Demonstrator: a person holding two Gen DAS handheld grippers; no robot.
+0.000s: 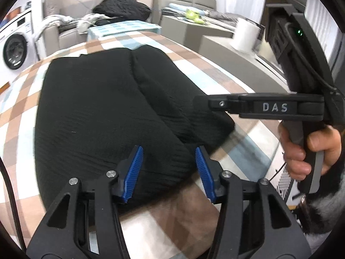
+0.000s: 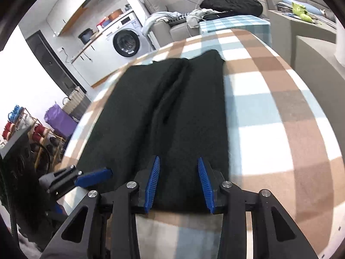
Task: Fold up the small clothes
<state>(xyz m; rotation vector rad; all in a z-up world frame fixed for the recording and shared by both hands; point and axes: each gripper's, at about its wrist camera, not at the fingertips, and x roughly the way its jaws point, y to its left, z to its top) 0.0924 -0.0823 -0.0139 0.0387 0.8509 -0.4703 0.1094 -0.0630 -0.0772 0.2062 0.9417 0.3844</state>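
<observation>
We see a black garment [image 1: 112, 112] lying flat on a checked tablecloth [image 1: 19, 99], its two side parts folded in so that they meet along a seam-like ridge running away from us down the middle. Our left gripper [image 1: 169, 172] sits over the garment's near edge, toward its right half, with the blue pads [image 1: 134, 172] standing apart; dark cloth shows in the gap between them, but the pads do not press on it, so we read it as partly open and holding nothing. Our right gripper [image 2: 179, 183] hangs over the near edge as well, right of the middle ridge, its ribbed pads [image 2: 153, 183] likewise parted with cloth beneath and between them and no pinch that we can see. From the right wrist view the left gripper's blue fingertip [image 2: 93, 176] shows at the lower left, just at the garment's near left edge. From the left wrist view the right tool shows side-on at the right, its handle in a hand [image 1: 310, 151], off the garment's right edge. The garment [image 2: 168, 112] lies toward the table's left side, with bare checked cloth [image 2: 269, 112] broad on its right. Beyond the table stand a sofa [image 2: 172, 26] with another dark heap [image 2: 232, 0] and a washing machine [image 2: 126, 42].
</observation>
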